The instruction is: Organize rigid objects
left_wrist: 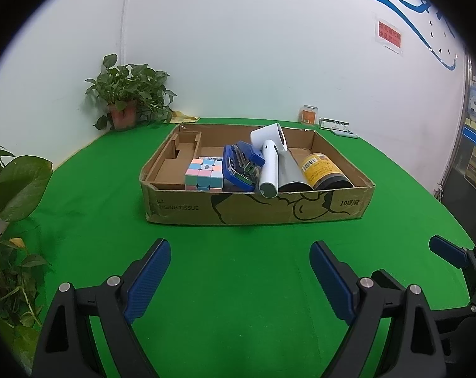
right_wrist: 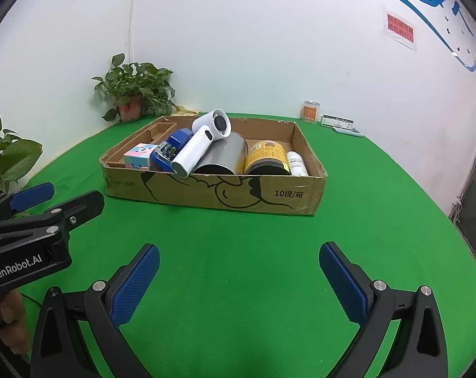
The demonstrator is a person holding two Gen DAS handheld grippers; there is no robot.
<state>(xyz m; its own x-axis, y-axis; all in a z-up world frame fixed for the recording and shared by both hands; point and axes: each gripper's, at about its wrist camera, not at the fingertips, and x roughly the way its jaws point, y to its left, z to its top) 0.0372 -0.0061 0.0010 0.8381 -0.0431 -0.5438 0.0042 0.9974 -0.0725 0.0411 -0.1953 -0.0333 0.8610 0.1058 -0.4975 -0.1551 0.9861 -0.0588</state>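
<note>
White hair dryer (right_wrist: 194, 148) in cardboard box (right_wrist: 269, 193), handle end nearest (nozzle away), both grippers' jaws open, empty.

The box (right_wrist: 206, 189) is matt brown cardboard with ragged edges, on a green table cover (right_wrist: 238, 267) that looks like felt. The white fan (right_wrist: 194, 148) is smooth glossy plastic; the grey cylinder (right_wrist: 225, 154) seems brushed metal. Gripper pads (right_wrist: 137, 283) are blue, knurled, rubbery.

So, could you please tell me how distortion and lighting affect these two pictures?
Left wrist view: fisheye bows the green table, corners black, cardboard box sharp. Right wrist view: same bowing, even light, soft glare on the silver can.
</note>
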